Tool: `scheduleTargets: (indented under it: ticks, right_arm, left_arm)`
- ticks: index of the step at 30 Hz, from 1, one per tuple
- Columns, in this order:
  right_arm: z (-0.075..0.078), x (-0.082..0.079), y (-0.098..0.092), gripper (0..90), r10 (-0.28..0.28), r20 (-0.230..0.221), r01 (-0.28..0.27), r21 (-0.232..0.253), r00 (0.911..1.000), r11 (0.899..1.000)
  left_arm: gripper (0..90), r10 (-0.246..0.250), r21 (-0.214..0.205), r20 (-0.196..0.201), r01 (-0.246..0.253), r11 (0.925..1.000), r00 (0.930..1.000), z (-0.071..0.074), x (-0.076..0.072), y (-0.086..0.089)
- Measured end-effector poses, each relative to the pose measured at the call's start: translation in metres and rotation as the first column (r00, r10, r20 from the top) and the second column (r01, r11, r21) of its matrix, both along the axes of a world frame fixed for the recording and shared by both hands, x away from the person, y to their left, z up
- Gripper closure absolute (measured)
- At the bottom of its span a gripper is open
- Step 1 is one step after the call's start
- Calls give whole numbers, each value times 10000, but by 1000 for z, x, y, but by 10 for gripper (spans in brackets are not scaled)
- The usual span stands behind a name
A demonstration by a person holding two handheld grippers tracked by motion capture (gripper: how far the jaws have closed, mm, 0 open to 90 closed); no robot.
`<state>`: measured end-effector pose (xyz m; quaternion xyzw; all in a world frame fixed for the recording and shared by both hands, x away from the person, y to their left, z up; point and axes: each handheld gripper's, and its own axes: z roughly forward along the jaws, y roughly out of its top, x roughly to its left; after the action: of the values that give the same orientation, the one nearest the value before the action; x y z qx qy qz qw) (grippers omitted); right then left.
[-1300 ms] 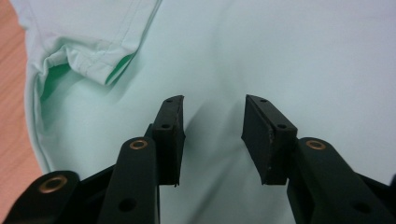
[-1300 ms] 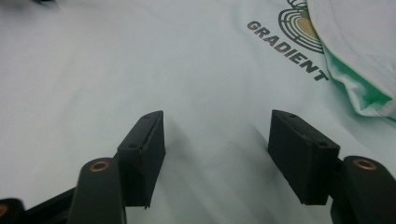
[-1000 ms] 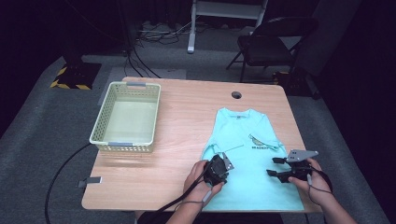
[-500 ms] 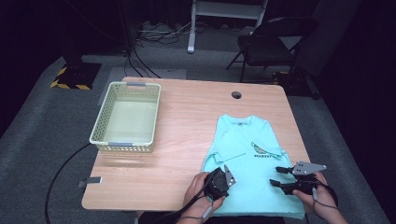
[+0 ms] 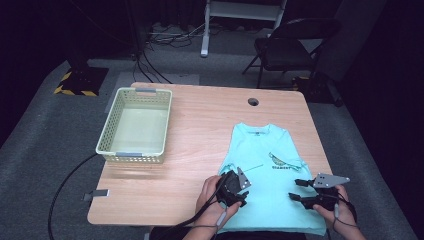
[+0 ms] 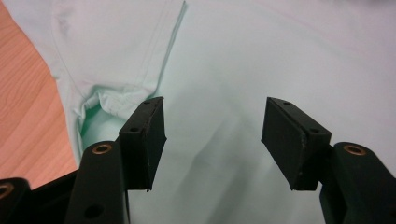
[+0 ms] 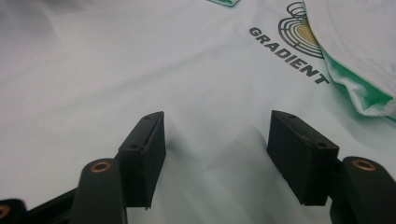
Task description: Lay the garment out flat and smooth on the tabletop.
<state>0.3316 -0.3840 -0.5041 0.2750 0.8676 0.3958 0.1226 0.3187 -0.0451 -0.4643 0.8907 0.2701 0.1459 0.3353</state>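
Two grippers are hovering over a mint-green T-shirt (image 5: pixel 270 180) that is lying flat on the right half of the desk (image 5: pixel 200 150), its hem reaching the near edge. The left gripper (image 5: pixel 239 192) is sitting at the shirt's left side by a folded-in sleeve; its fingers (image 6: pixel 145 135) have just been opening and are standing well apart with only flat cloth under the gap, gripping nothing. The right gripper (image 5: pixel 296 190) is resting low over the shirt's right side below the printed logo (image 7: pixel 299 42), its fingers (image 7: pixel 301 154) likewise spread and holding nothing. A pale basket (image 5: pixel 112 145) is standing well apart on the left.
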Motion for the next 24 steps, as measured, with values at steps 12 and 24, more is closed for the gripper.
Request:
scheduleTargets:
  ticks: [12,24]
  right_arm:
    - [0,0,0,375,2,12,-2,2,10000,10000]
    - [0,0,0,396,133,35,-133,5,9999,9999]
  left_arm:
    - [407,-80,-460,97,85,9989,9999,20,24,-5]
    - [424,-247,-459,-25,246,9986,9997,25,55,-28]
